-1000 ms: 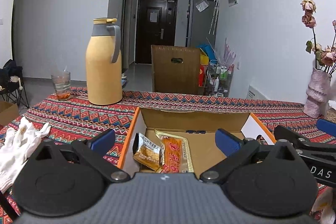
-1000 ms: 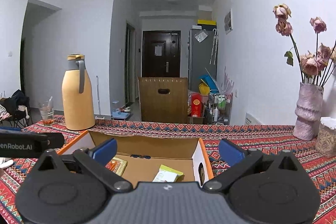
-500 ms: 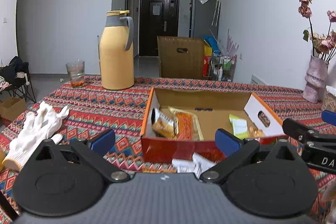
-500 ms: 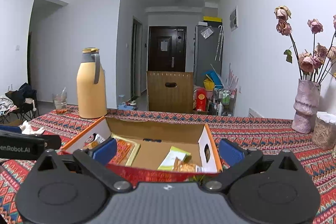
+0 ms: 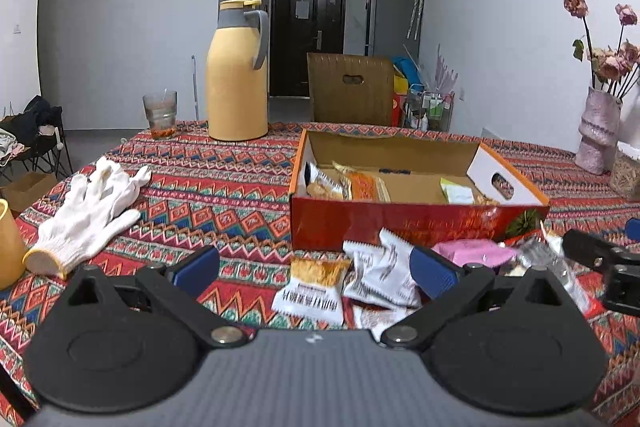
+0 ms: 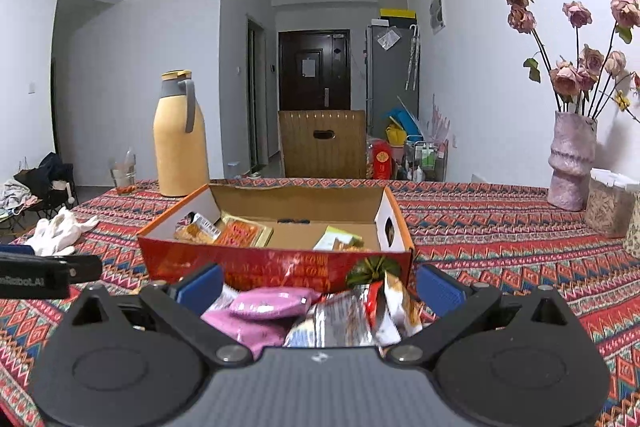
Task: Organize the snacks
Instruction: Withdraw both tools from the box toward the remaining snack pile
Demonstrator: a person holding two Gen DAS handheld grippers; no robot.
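Loose snack packets lay heaped on the tablecloth just before the red cardboard box (a few packets already inside). The left gripper hung wide and empty over the white ones, likely nearer; the right gripper, equally wide, faced the pink pouch, lying crosswise.

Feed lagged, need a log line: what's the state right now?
left claw: open, over white packets | right claw: open, over pink pack | box: open, partly filled | loose snacks in front of box
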